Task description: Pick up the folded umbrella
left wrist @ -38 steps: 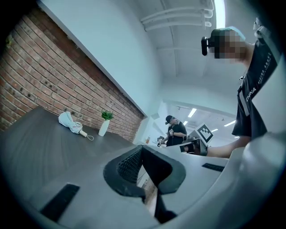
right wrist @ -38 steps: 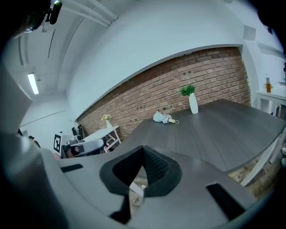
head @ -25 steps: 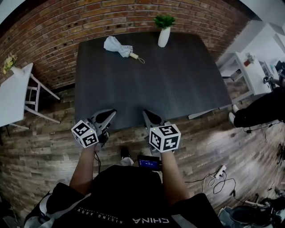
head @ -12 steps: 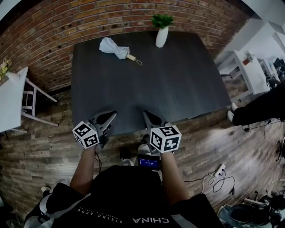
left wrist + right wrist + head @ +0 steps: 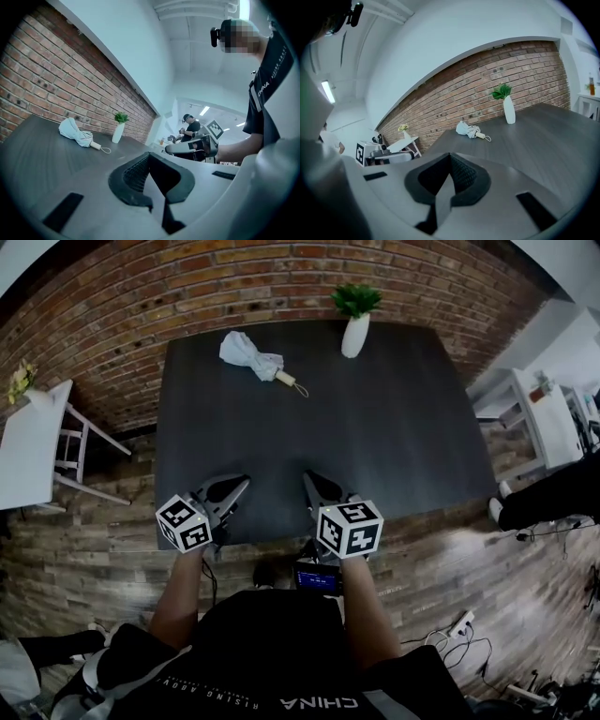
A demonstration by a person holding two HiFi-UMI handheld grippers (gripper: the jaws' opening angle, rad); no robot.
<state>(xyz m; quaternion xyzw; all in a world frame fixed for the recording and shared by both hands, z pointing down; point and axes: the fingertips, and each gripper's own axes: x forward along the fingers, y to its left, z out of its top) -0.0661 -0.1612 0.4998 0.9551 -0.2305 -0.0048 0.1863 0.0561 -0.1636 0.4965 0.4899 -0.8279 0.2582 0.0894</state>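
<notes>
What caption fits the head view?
Left gripper and right gripper, both shut, at the table's near edge; folded umbrella at its far side.

The table (image 5: 375,427) has a dark, matt top with fine wood grain. The umbrella (image 5: 248,354) is pale crumpled cloth with a smooth light handle. The vase (image 5: 354,336) is white, smooth and faintly glossy. The wall (image 5: 141,296) is rough red brick and the floor (image 5: 84,531) worn wooden planks. The left gripper (image 5: 236,484) and right gripper (image 5: 311,480) have matt grey plastic shells and black ribbed pads (image 5: 136,175)
</notes>
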